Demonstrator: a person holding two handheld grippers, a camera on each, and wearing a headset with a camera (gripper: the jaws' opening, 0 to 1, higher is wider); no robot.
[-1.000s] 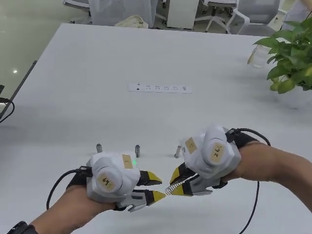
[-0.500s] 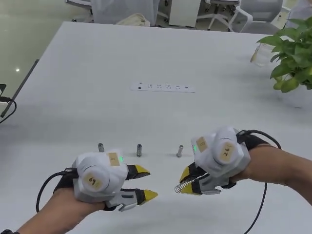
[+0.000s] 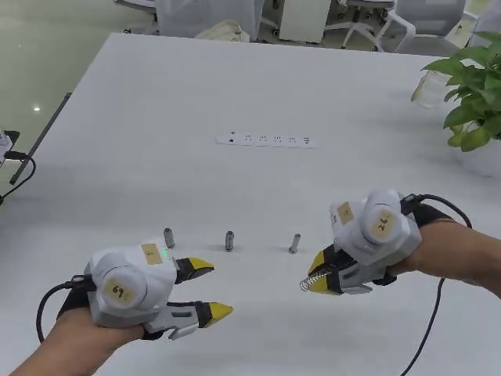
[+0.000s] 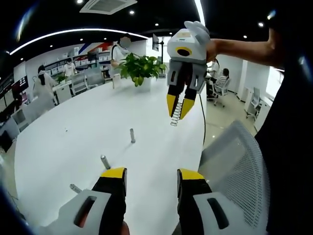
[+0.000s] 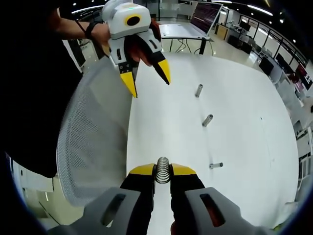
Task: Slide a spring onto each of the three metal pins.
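Grippers are spreading apart: left gripper (image 3: pixel 213 290) is hanging with jaws wide, empty; right gripper (image 3: pixel 319 276) is pinching the spring (image 3: pixel 307 282), hovering near the rightmost pin (image 3: pixel 295 243) on the counter (image 3: pixel 274 94). Suggest aligning coil bore over pin tip before lowering.

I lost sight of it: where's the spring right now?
Head view, right side: the spring is clamped in the right gripper, just nearer the person than the rightmost metal pin.

Bare tabletop (image 3: pixel 156 117) lies open on every side of the three pins (image 3: pixel 229 240) (each well apart from its neighbour); a power strip (image 3: pixel 264 140) sits well behind.
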